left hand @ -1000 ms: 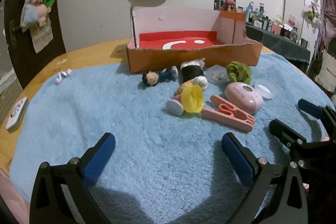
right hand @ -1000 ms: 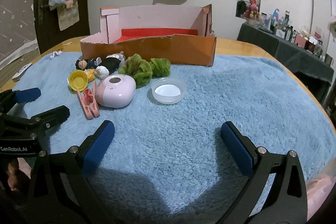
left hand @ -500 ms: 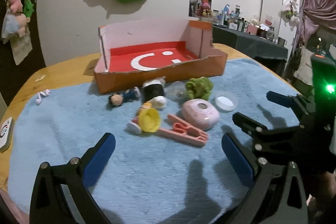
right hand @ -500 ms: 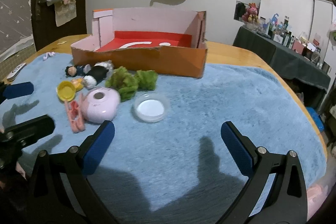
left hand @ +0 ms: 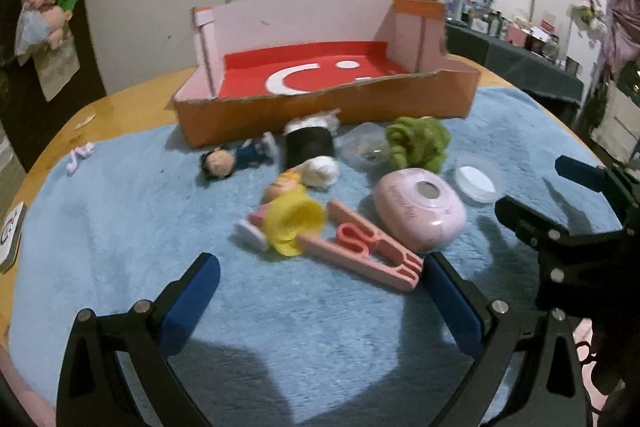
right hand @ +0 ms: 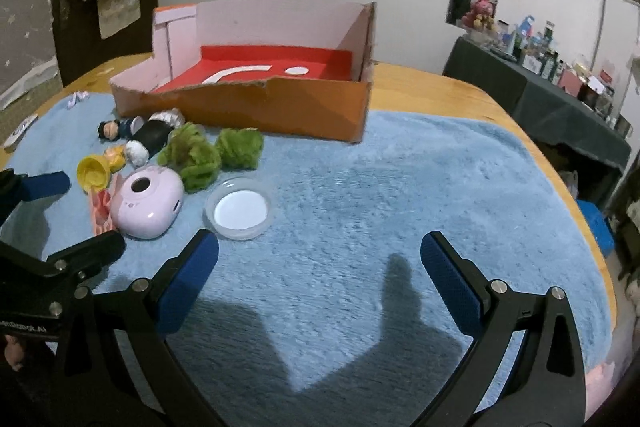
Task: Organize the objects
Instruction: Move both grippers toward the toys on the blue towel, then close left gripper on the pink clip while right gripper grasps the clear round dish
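An open orange cardboard box (left hand: pixel 328 107) with a red floor stands at the back of the blue rug; it also shows in the right wrist view (right hand: pixel 256 107). In front of it lie small dolls (left hand: pixel 236 159), a yellow-cup doll (left hand: pixel 288 223), a pink clip (left hand: pixel 364 255), a pink oval case (left hand: pixel 420 207) (right hand: pixel 146 203), green fluffy balls (left hand: pixel 416 143) (right hand: pixel 212 151) and a clear round lid (left hand: pixel 476 179) (right hand: pixel 240 207). My left gripper (left hand: pixel 316 299) is open and empty, just short of the pink clip. My right gripper (right hand: pixel 320 279) is open and empty, right of the lid.
The blue rug (right hand: pixel 420 195) covers a round wooden table (right hand: pixel 432 83). White earphones (left hand: pixel 78 155) and a small device (left hand: pixel 10 239) lie at the left edge. A dark cluttered side table (right hand: pixel 560 87) stands at the right. Bags hang on the wall.
Both grippers have risen and then come in closer over the rug toward the objects. Both stay open and empty. The objects have not moved.
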Tool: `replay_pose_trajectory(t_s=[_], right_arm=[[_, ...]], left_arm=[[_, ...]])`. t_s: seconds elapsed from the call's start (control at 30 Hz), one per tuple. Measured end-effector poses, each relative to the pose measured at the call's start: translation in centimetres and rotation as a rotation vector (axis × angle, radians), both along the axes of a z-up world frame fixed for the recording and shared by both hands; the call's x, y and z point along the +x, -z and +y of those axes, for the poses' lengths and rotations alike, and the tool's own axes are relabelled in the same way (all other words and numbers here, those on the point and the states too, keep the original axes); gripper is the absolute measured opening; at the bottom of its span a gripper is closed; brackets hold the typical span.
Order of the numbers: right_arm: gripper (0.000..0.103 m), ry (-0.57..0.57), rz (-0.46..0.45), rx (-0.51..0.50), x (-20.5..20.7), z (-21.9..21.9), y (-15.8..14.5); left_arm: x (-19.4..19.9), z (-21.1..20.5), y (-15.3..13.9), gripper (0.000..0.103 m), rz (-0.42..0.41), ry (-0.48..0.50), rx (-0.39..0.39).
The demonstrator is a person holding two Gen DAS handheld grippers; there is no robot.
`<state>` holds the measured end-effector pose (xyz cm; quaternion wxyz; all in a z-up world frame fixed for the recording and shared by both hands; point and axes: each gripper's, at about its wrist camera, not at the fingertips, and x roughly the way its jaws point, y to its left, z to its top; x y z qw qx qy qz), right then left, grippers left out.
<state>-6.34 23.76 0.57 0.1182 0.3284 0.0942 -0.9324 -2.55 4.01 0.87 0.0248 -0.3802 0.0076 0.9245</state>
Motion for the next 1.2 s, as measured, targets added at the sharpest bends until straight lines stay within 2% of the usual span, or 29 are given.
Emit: replay_pose_trajectory(t_s=[0.2,0.4,0.6,0.67,0.73,0.87,1.03,1.13,1.2], right_arm=[[0.103,-0.025,-0.019,0.027,-0.7,-1.6,0.2],[0.101,-0.040,-0.084,0.022,-2.1,-2.3,0.1],[0.086,-0.060,-0.125,0.006,-2.9,-2.6,0.2],[0.075,-0.067,-0.136,-0.015,-3.0,-2.5,0.2],[0.068,-0.072,-0.140,-0.032,-3.0,-2.5,0.2],[0.052,-0.094,-0.148,-0.045,-2.8,-2.7,-0.1],[0.039,-0.099,-0.150,-0.053,-2.6,-2.9,-0.2],[0.040,-0.100,-0.152,-0.068,-2.4,-2.7,-0.3],[0.039,-0.101,-0.150,-0.072,-2.1,-2.7,-0.3]], left_arm=[[0.2,-2.4,-0.1,0.100,-0.005,-0.063,0.048],[0.3,-1.0,-0.7,0.086,0.022,0.003,0.059],[-0.5,-0.2,-0.6,0.065,0.007,0.040,0.078],[-0.6,-0.2,-0.6,0.060,0.012,0.035,0.077],[-0.8,-0.3,-0.6,0.049,0.013,0.041,0.088],[-0.9,-0.4,-0.6,0.038,0.015,0.044,0.097],[-0.8,-0.9,-0.5,0.021,0.012,0.050,0.114],[-0.7,-1.0,-0.5,0.013,0.009,0.056,0.117],[-0.5,-1.2,-0.6,0.013,0.007,0.061,0.129]])
